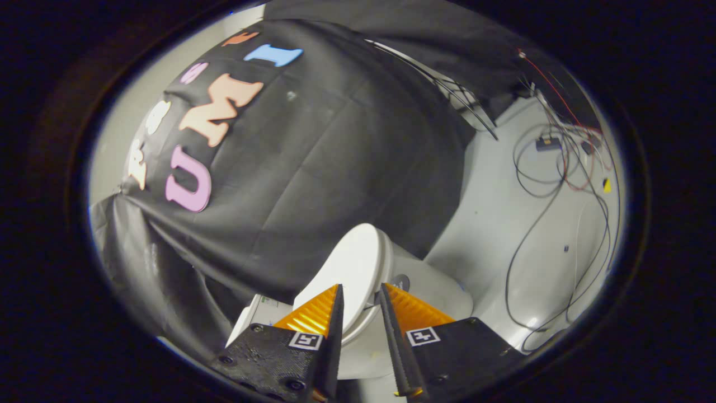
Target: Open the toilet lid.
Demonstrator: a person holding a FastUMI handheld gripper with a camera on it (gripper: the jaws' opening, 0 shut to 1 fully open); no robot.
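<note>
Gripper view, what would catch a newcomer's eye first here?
The white toilet lid stands out first, just ahead of the gripper, whose fingers stand a little apart with the lid's edge in the gap between them. Behind it the black cloth wall hangs in folds. Beyond the toilet, loose cables sprawl across the pale floor.

No word or number can be read; each finger of the gripper bears a square marker, pattern, not text; the fingers stand slightly apart, the lid edge between them, contact unclear; the sticker on the tank is too blurred.
</note>
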